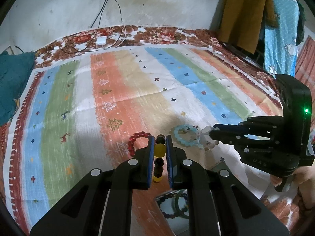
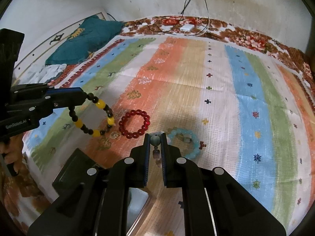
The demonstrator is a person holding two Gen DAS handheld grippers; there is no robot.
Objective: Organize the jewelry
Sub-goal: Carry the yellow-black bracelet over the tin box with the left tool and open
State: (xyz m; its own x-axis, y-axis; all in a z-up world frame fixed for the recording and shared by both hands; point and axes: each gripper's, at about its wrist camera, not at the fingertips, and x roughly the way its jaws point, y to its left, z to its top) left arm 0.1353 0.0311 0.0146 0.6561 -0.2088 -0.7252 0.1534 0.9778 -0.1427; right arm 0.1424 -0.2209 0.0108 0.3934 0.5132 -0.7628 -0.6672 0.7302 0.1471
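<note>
Faintly, "GenRobot.AI" on left gripper point(image 2: 83, 96), clamping black-and-yellow bracelet point(image 2: 98, 118)

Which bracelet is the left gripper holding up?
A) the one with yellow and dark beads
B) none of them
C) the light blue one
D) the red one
A: the left gripper is clamped on the yellow and dark bead bracelet, which hangs from it above the blanket, while the red bracelet and the light blue bracelet lie flat on it.

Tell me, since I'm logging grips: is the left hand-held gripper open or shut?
Shut: the left hand-held gripper clamps the yellow-and-dark bead bracelet, which dangles from it.
</note>
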